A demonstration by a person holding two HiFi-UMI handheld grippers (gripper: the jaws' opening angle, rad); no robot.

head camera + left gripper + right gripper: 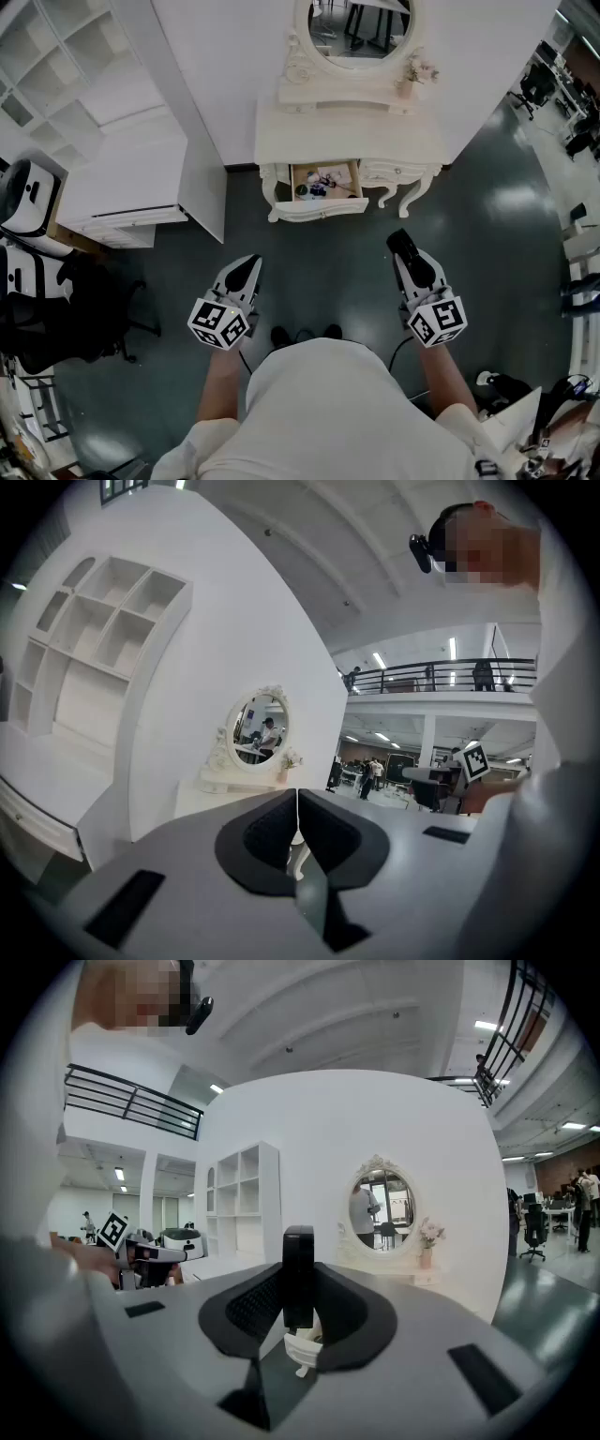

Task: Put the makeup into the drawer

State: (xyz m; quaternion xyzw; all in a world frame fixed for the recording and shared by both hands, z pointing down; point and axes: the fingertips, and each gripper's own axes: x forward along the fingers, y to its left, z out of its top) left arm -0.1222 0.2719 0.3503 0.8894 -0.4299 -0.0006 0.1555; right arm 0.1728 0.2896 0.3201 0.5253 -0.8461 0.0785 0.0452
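A black makeup case [299, 1260] stands upright between the jaws of my right gripper [300, 1309], which is shut on it. From the head view the same black makeup case [401, 244] pokes out of the right gripper [405, 255] over the dark floor. My left gripper [246, 269] is held level beside it. Seen from the left gripper view, the left gripper [297, 817] is shut with nothing between its jaws. Ahead stands the white dressing table [349, 131], its drawer [319, 210] pulled open with several small items inside.
An oval mirror [361, 28] and a small flower vase [410, 80] sit on the dressing table. A white shelf unit [122, 178] stands to the left, with black chairs [56, 309] beyond it. Dark floor [319, 272] lies between me and the drawer.
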